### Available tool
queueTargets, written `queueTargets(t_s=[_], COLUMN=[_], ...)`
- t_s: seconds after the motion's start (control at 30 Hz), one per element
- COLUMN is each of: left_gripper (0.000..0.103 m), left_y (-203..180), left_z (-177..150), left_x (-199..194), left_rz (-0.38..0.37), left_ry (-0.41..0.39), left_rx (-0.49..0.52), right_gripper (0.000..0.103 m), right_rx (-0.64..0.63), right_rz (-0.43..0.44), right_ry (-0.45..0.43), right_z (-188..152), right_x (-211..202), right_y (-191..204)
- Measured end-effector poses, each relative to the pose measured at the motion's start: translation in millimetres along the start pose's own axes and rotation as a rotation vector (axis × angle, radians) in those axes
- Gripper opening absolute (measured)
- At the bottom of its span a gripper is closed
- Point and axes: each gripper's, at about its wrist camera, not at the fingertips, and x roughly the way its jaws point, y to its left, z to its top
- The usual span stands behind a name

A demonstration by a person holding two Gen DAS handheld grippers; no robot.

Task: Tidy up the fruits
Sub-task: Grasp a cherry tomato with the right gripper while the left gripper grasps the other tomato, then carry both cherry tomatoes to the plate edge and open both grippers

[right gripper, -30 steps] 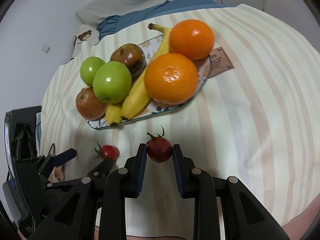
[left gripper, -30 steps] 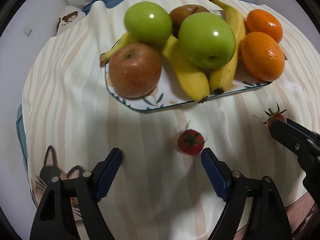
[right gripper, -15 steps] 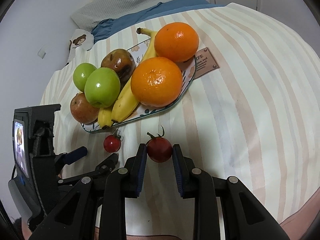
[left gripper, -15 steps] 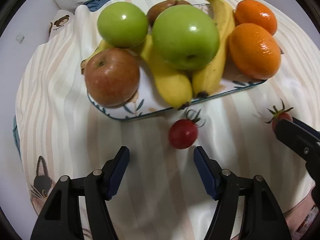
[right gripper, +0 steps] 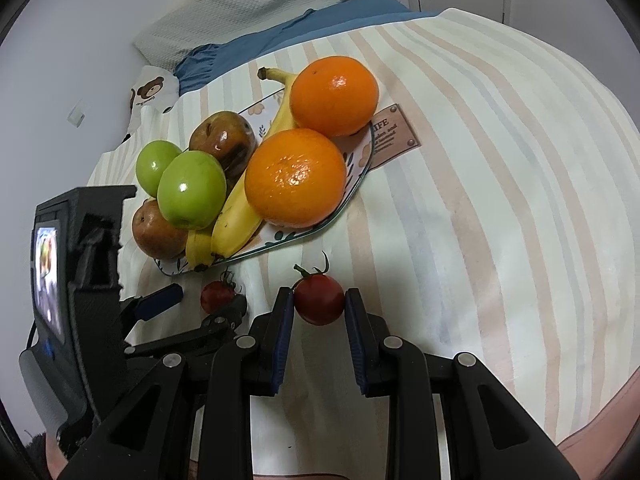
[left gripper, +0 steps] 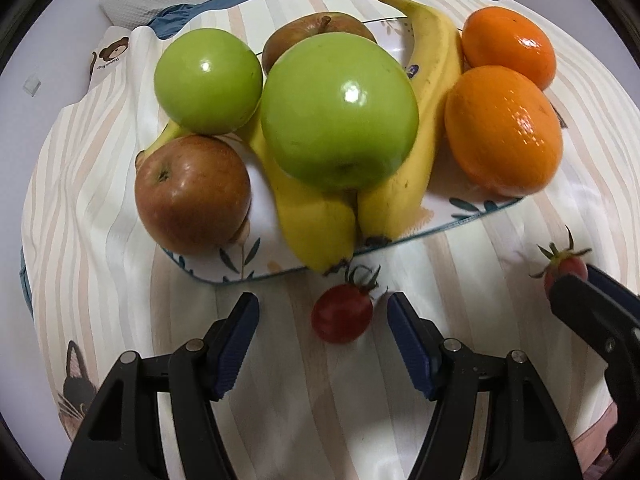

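A patterned plate (left gripper: 436,222) holds green apples (left gripper: 340,112), red apples (left gripper: 192,196), bananas (left gripper: 416,152) and two oranges (left gripper: 504,132). A cherry tomato (left gripper: 342,318) lies on the striped cloth just in front of the plate. My left gripper (left gripper: 322,316) is open, its jaws on either side of this tomato without touching it. My right gripper (right gripper: 319,300) is shut on a second cherry tomato (right gripper: 319,299), held near the plate's front edge (right gripper: 304,234); that tomato also shows at the right of the left wrist view (left gripper: 566,268).
The striped cloth (right gripper: 480,200) covers a rounded surface that drops away at right and front. A brown label (right gripper: 394,134) lies by the plate's far corner. A bear-print cloth (left gripper: 108,56) and a blue fabric (right gripper: 288,36) lie behind.
My left gripper has moved forward toward the plate, so the loose tomato now sits between its open jaws. My right gripper keeps its hold on its tomato.
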Motion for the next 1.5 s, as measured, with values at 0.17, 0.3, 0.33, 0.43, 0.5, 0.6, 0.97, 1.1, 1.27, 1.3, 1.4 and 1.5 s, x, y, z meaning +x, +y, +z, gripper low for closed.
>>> queueTargets(t_s=[0.17,0.3,0.33,0.43,0.5,0.6,0.97,1.1,1.27,1.3,1.4,1.5], left_gripper=[0.042,0.026,0.026,0.026,0.025,0.025,0.025,0.025,0.025,0.025,0.026,0.026], left_y=[-3,-9,-8,-8,-3,13,86,94,99,97,94,93], left_z=[1,0,1,-17,-27,-44,-16,10,16,17,23,22], left_x=[2,2,2,-8,-13,-30,-49,-37,-23,-21,-15,-14], left_rz=[-0.034,-0.041,-0.041,-0.068,-0.083,-0.137,-0.352,-0.35,-0.323,-0.312,-0.275,-0.265], left_ry=[0.0,-0.006,-0.01,-0.004,-0.003,0.003,-0.013,-0.026,-0.015,-0.016,-0.033,-0.052], left_rx=[-0.032,-0.03,-0.028,-0.052,-0.068,-0.134,-0.387,-0.399,-0.362,-0.348,-0.309,-0.29], right_gripper=[0.029,0.029,0.029,0.029,0.029,0.029,0.028,0.028,0.028,0.028,0.028,0.028], right_rx=[-0.001,-0.001,-0.003,-0.005,-0.004,-0.006,-0.059,-0.105,-0.129,-0.134,-0.166,-0.192], right_rz=[-0.005,-0.006,-0.006,-0.004,0.003,0.018,0.106,0.112,0.105,0.102,0.081,0.072], right_ry=[-0.004,-0.007,-0.008,-0.016,-0.021,-0.029,-0.057,-0.09,-0.095,-0.095,-0.1,-0.117], right_z=[1,2,2,4,5,6,22,26,31,31,28,26], right_x=[-1,-2,-2,-6,-9,-16,-7,4,17,19,24,27], right_y=[1,3,3,4,4,6,31,44,53,54,58,59])
